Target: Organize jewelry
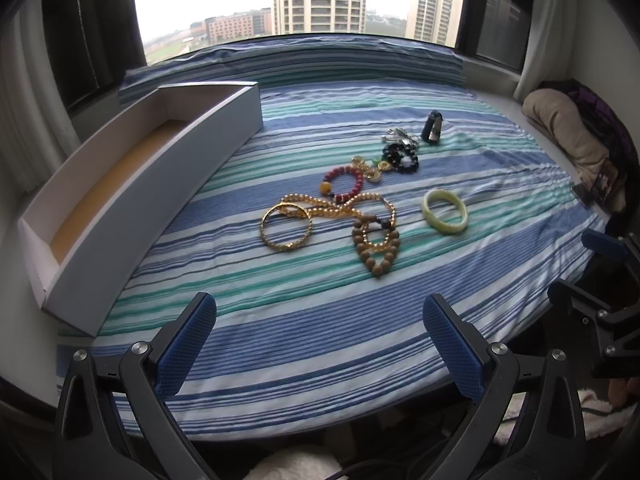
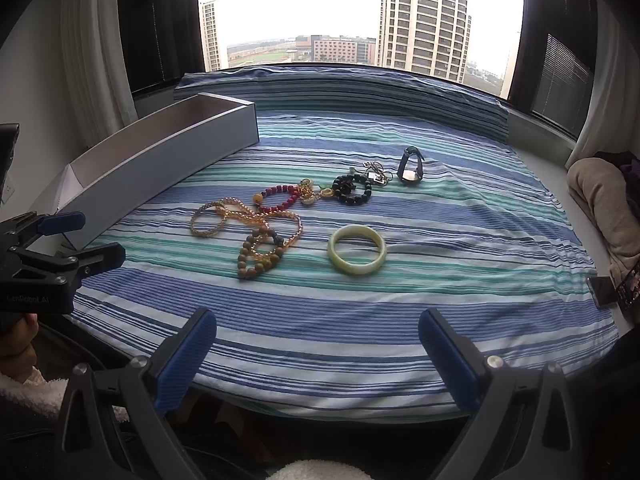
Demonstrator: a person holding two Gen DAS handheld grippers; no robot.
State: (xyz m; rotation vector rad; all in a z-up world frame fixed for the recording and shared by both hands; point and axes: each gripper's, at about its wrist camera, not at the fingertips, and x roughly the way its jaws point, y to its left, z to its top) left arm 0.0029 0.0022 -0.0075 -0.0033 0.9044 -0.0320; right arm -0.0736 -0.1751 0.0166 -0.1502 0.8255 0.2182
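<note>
Nothing is picked up yet. Both tools, left (image 1: 320, 344) and right (image 2: 318, 350), are held wide open and empty. The jewelry (image 1: 340, 208) is spread right of the box (image 1: 120, 208). Next, one piece must be gripped.

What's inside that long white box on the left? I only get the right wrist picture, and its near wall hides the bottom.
Observer: The left wrist view looks down into the box. It has a bare tan floor with nothing lying in it.
Operator: And the other gripper, is it carrying anything? I only see it side-on.
Observer: No. Its own camera shows the left gripper open, with nothing between its blue pads, only the striped cloth beyond.
</note>
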